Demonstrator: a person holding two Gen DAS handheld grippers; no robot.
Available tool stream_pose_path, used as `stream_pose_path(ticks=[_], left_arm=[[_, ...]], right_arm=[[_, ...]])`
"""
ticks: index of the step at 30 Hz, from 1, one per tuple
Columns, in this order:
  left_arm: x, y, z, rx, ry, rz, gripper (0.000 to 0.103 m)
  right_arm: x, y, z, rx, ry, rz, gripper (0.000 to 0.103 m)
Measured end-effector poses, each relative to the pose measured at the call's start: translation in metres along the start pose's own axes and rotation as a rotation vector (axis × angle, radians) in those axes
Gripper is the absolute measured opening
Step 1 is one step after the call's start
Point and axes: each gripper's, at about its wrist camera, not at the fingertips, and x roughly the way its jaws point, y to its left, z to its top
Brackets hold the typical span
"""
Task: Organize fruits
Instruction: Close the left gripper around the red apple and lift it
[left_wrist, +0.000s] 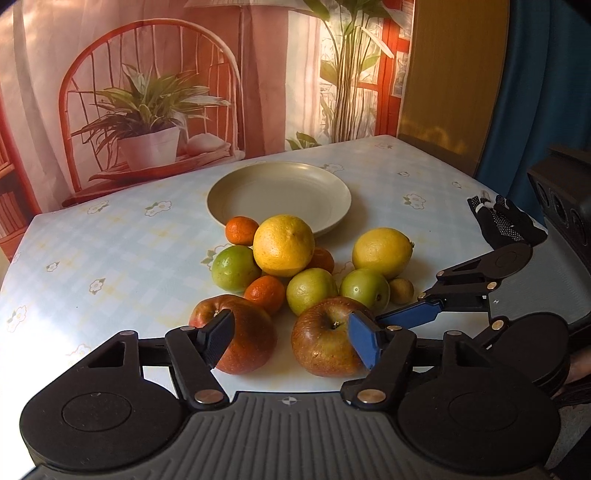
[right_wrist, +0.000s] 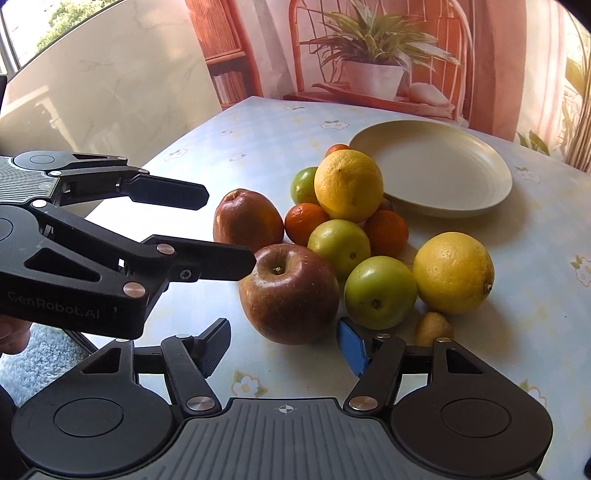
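Risk of a clash first: left gripper (left_wrist: 291, 341) and right gripper (right_wrist: 284, 347) crowded low over the same two apples, fingers (left_wrist: 218, 339) of each spread and pinching nothing. Near apple (right_wrist: 288, 291) just ahead of the right gripper's gap, with one left finger tip close by its top; far apple (right_wrist: 247, 225) seemingly the left gripper's target, though hard to tell from these angles. Closing both at once: likely finger against finger, or one apple shoved into the other. Round, waxy red-brown skins, so an off-centre pinch apt to squirt an apple sideways into the pile (left_wrist: 312, 291) behind. Pile itself loose: big yellow citrus (left_wrist: 283, 245) perched on smooth green fruits (left_wrist: 235, 267) and small mandarins (left_wrist: 266, 293); one nudge enough to topple it and send rounds rolling across the glossy checked surface (left_wrist: 110, 258) toward an edge. Lemon (left_wrist: 382, 253), pebbled and oval, beside the pile; small tan fruit (left_wrist: 401, 290) next to it, easy to knock. Plate (left_wrist: 280, 192) pale, matte, shallow and empty, just behind the heap, its low rim poor at stopping a rolling fruit. All fruit on the surface, none on the plate yet.
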Motion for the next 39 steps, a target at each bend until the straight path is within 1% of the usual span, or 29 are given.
stream_pose_path(ticks=[3,5,7,10,20,24,29,34,37,39], left_arm=[[0.009,0.001,0.002,-0.027,0.020,-0.045,0.065],[0.016,0.004,0.004,-0.057,0.045,-0.065,0.058],[0.023,0.006,0.006,-0.084,0.069,-0.070,0.051],[0.030,0.010,0.008,-0.125,0.078,-0.079,0.049],[0.036,0.014,0.011,-0.176,0.101,-0.148,0.049],[0.038,0.019,0.010,-0.206,0.109,-0.147,0.049],[0.038,0.023,0.008,-0.222,0.115,-0.172,0.049],[0.040,0.025,0.006,-0.243,0.117,-0.179,0.049],[0.039,0.024,0.006,-0.242,0.119,-0.186,0.048],[0.039,0.021,0.006,-0.232,0.124,-0.204,0.048]], right_arm=[[0.002,-0.001,0.001,-0.001,0.007,0.010,0.057],[0.003,-0.002,0.001,-0.003,0.013,0.014,0.056],[0.004,-0.003,0.001,-0.003,0.016,0.017,0.056],[0.006,-0.005,0.001,-0.001,0.022,0.020,0.055],[0.011,-0.006,0.000,0.001,0.028,0.027,0.055],[0.011,-0.005,-0.001,-0.004,0.030,0.027,0.054],[0.012,-0.006,0.000,-0.004,0.027,0.030,0.055],[0.014,-0.004,0.002,-0.026,0.030,0.023,0.056],[0.014,-0.003,0.001,-0.034,0.032,0.016,0.054],[0.013,-0.002,-0.001,-0.033,0.032,0.015,0.053]])
